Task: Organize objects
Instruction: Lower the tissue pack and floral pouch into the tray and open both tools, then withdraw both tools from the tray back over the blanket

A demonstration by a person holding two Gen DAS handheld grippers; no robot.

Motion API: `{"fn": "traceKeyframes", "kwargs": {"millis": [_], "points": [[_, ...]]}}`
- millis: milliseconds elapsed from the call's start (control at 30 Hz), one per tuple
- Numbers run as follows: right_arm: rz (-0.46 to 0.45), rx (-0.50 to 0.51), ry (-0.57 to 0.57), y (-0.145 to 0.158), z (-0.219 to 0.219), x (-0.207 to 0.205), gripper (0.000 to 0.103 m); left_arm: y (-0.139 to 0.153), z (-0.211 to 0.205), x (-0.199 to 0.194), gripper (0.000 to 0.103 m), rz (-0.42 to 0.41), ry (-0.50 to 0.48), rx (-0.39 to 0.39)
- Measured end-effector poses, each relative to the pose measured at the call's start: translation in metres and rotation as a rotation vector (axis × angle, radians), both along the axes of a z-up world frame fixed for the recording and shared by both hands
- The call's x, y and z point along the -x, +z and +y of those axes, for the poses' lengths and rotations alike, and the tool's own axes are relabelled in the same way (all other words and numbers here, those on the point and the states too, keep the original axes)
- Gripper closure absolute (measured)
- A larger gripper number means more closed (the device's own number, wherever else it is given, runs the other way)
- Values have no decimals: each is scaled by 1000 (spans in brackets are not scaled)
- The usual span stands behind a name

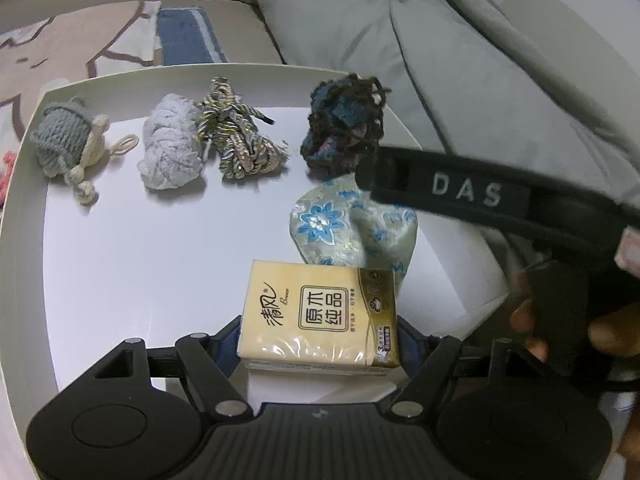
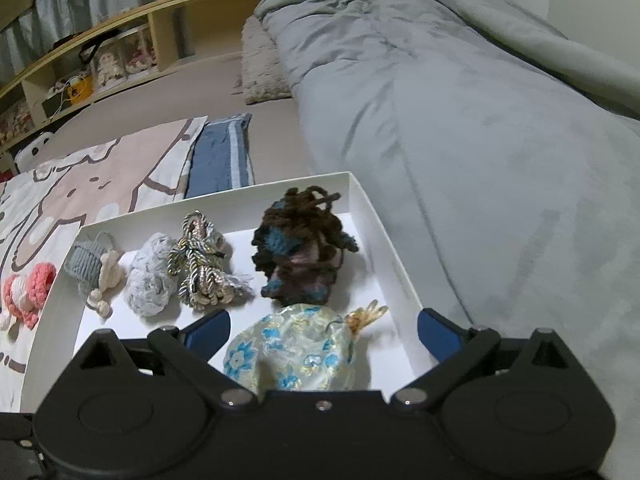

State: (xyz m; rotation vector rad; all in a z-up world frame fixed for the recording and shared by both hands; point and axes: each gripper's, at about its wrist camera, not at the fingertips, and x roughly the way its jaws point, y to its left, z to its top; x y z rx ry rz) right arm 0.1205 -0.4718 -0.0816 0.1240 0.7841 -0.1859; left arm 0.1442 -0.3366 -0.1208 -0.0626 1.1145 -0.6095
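Observation:
A white tray [image 1: 24, 184] lies on the bed. In it, along the far side, sit a grey knitted turtle [image 1: 66, 140], a pale lilac yarn bundle [image 1: 170, 148], a braided cord bundle [image 1: 236, 132] and a dark brown-blue yarn piece [image 1: 344, 120]. A floral blue-and-cream pouch [image 1: 340, 228] lies nearer. My left gripper [image 1: 320, 332] is shut on a yellow tissue pack [image 1: 320, 312], held low over the tray. My right gripper [image 2: 324, 328] is open just above the pouch [image 2: 292, 352]; its black body [image 1: 480, 200] crosses the left wrist view.
A grey duvet [image 2: 460, 140] lies right of the tray [image 2: 384, 248]. A pink knitted toy [image 2: 28, 296] lies left of the tray on a patterned sheet. A blue folded cloth [image 2: 220, 156] lies beyond it. A wooden shelf [image 2: 120, 40] stands at the back.

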Motion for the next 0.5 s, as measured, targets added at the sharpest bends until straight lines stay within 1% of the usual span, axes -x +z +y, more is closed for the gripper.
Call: {"fn": "traceKeyframes", "kwargs": {"millis": [67,167,300,500], "points": [[-3,-2,-8,1,-1,2,2,-3,-3,0,7,10,-29,-25],[-9,-8,-16,3,-3,3,2,-4,2,0,7,3,-27,-36],[-15,-5,-14,5,-1,3,2,-5,10,-2,7,11,-2,-27],[-11,3,-18,8,1,6,2,1,13,0,7,12,2,-14]]}}
